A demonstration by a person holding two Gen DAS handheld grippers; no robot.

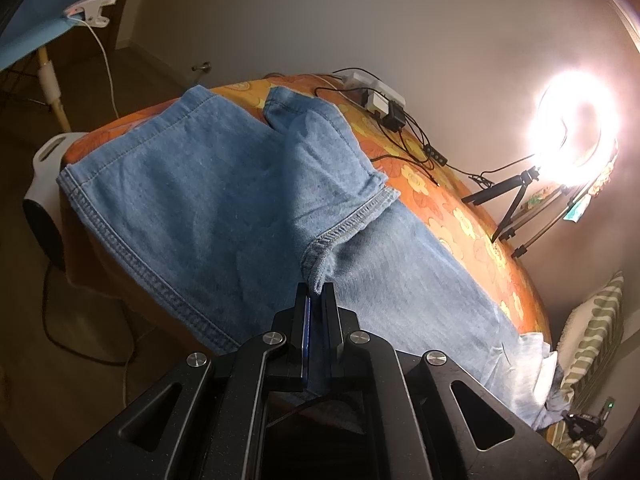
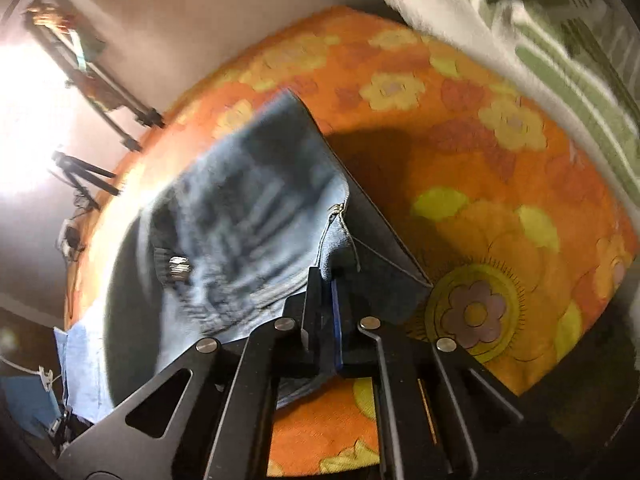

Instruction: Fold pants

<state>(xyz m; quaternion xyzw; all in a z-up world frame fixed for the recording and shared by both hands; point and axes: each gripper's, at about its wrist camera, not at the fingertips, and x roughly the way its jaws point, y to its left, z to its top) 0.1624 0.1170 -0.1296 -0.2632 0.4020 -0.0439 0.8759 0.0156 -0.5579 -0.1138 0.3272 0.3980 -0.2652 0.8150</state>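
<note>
The pants (image 1: 224,200), light blue denim, lie spread over the orange flowered cloth (image 1: 448,200); every place below is given relative to that cloth. The left gripper (image 1: 316,292) is closed on a bunched stitched edge of the denim, raised just above the cloth's middle; the fabric runs between its 2 fingers. From that pinch one part drapes away over the rest of the garment, its far end near the cloth's far rim, where a power strip (image 1: 372,96) and cables sit. The right gripper (image 2: 326,280) is clamped too, on a thick seamed edge of the pants (image 2: 248,208) by a metal button (image 2: 178,268), probably the waistband; this view is blurred, so the exact seam is unclear. Bare cloth (image 2: 500,184) shows beside that denim, under its shadow.

Judging from the 2 raised grips, a fold is in hand: one portion is being carried over another. The next move likely calls for both grips travelling level, edges aligned; then lowering before release, so the upper layer lands flat without creasing.
</note>
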